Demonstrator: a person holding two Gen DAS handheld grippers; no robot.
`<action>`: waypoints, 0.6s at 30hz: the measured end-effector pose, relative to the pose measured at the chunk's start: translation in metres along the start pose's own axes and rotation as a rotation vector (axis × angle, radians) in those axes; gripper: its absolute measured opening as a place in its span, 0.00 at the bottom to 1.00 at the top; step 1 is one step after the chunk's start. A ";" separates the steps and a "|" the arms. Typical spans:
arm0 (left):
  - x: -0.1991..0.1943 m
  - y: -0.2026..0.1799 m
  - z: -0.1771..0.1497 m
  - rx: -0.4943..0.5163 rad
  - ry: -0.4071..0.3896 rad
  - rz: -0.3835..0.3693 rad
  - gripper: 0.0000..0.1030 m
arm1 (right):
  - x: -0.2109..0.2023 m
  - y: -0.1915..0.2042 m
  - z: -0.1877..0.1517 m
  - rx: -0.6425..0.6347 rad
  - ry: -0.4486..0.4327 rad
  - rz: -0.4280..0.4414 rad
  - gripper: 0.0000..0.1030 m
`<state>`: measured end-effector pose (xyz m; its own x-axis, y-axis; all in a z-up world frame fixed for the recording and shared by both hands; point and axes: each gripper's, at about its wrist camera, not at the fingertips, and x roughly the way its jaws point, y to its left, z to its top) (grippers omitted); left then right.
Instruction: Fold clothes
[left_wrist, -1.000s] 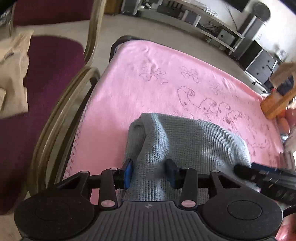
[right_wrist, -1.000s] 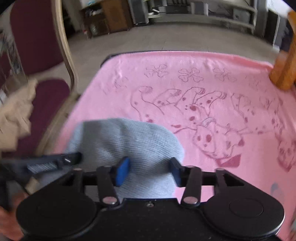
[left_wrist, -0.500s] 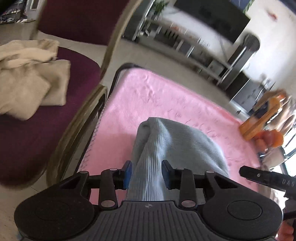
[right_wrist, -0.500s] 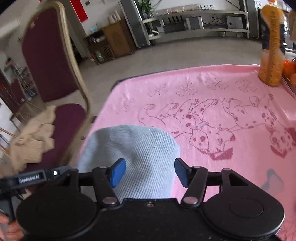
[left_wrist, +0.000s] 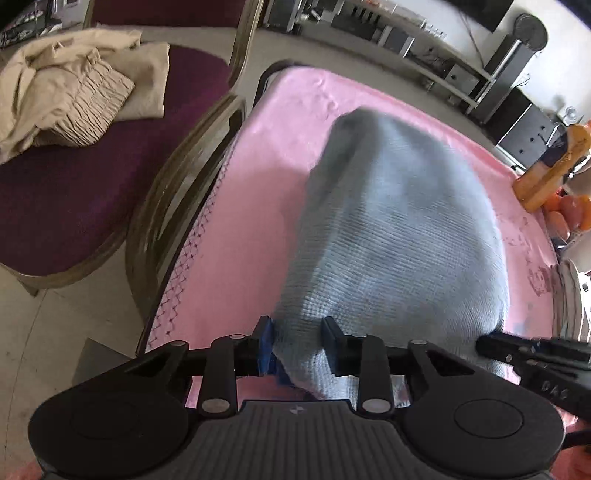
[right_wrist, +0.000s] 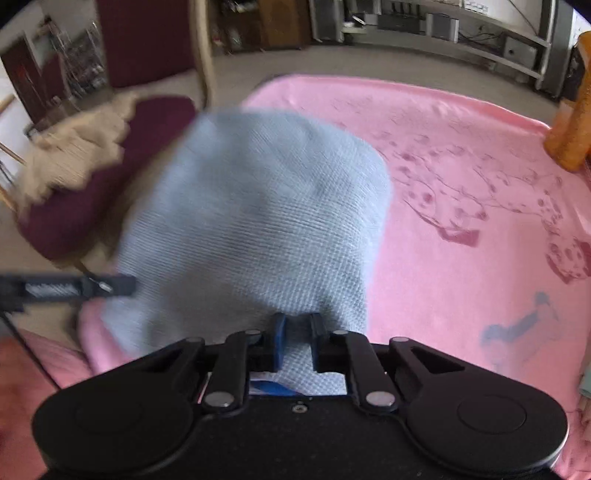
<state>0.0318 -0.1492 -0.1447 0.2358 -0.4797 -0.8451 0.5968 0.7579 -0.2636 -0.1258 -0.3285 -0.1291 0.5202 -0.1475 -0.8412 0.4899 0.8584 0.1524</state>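
Left wrist view shows your left gripper (left_wrist: 297, 341) at the near hem of the pale blue knitted garment (left_wrist: 399, 229), with a bunched fold of that hem between the two fingers (left_wrist: 265, 345). Its jaws are opening at this moment, though the knit sits against both pads, so treat that hold as a loose one. The garment lies on the pink blanket (left_wrist: 266, 177) that covers the table, humped up and running away from you toward the far edge; the picture is smeared by motion, so its far end is hard to read.

In the right wrist view your right gripper (right_wrist: 296, 338) is closing, nearly clenched, on a narrow pinch of the same hem, nearer the garment's right side. The left gripper's finger shows as a dark bar at the left of that view.

Expect the garment to handle as a light, soft, stretchy thing. It will sag between your two holds, drape where it is unsupported, and drag on the fleecy blanket rather than slide. A thin pinch of open knit can pull out of the fingers, so take hold deep in the hem, through both layers, with the two grips well apart along the edge to keep it taut.

The beige clothes (left_wrist: 70, 92) lie on the maroon chair (left_wrist: 85, 206) just beside the table, apart from this work. An orange bottle (right_wrist: 576, 122) stands at the far right corner.
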 end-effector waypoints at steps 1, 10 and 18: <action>0.002 0.000 0.001 -0.004 0.005 0.001 0.35 | 0.000 -0.003 0.000 0.011 0.001 0.009 0.12; -0.043 -0.005 0.004 0.059 -0.169 -0.163 0.27 | -0.041 -0.037 0.020 0.126 -0.095 0.081 0.15; -0.025 -0.062 0.061 0.184 -0.271 -0.156 0.27 | -0.023 -0.066 0.064 0.280 -0.184 0.098 0.15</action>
<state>0.0359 -0.2116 -0.0787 0.3112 -0.7016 -0.6411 0.7636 0.5862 -0.2708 -0.1256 -0.4130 -0.0862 0.6791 -0.1791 -0.7119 0.5910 0.7087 0.3854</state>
